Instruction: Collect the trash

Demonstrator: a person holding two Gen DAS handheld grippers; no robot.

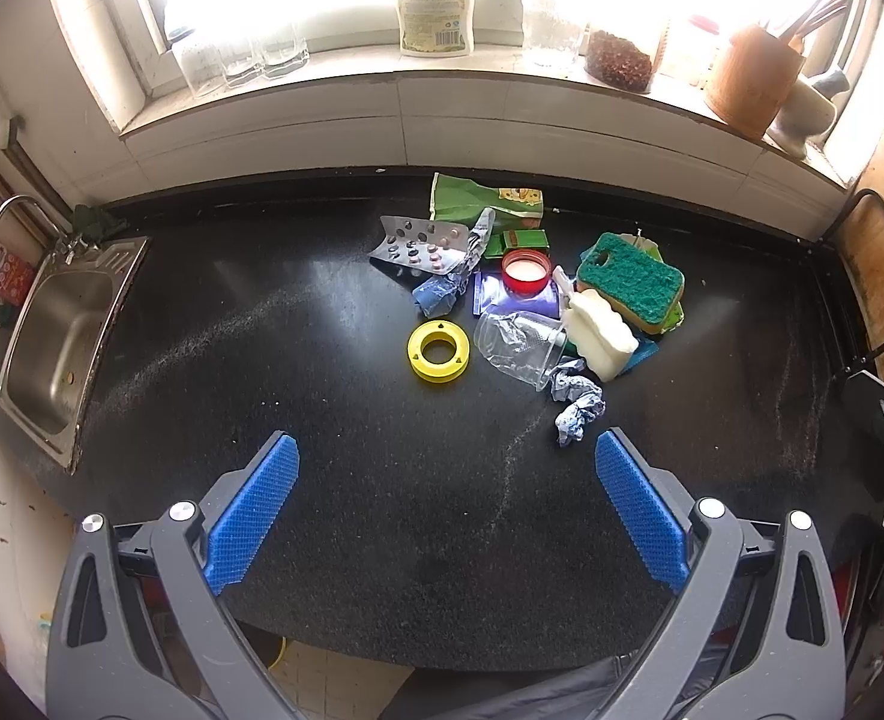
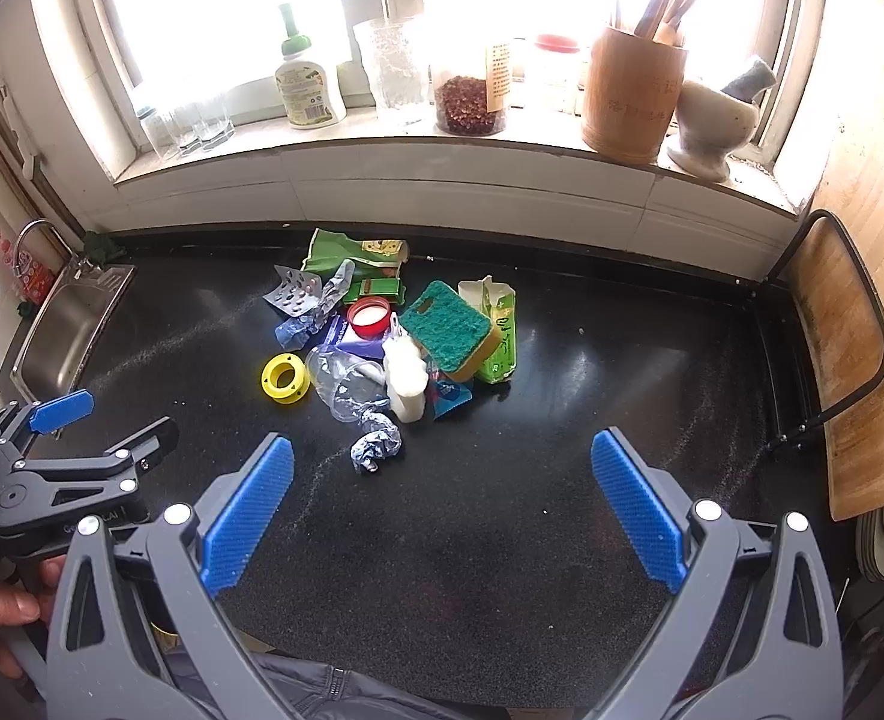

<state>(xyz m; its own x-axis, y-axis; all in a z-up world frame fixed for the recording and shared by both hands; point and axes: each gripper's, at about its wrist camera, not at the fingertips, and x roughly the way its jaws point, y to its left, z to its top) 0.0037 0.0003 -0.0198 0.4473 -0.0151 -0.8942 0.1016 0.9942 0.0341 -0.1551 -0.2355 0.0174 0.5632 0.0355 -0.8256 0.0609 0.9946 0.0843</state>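
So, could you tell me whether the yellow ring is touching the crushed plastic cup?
Apart. The left wrist view shows dark counter between the yellow ring and the crushed plastic cup.

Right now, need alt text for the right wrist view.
The open right gripper hovers over a black counter, empty, facing a pile of trash: a green sponge, yellow ring, pill pack and crumpled wrapper. The left gripper sits at left near the sink.

Black countertop, steel sink left, window glare, seemingly daylight.
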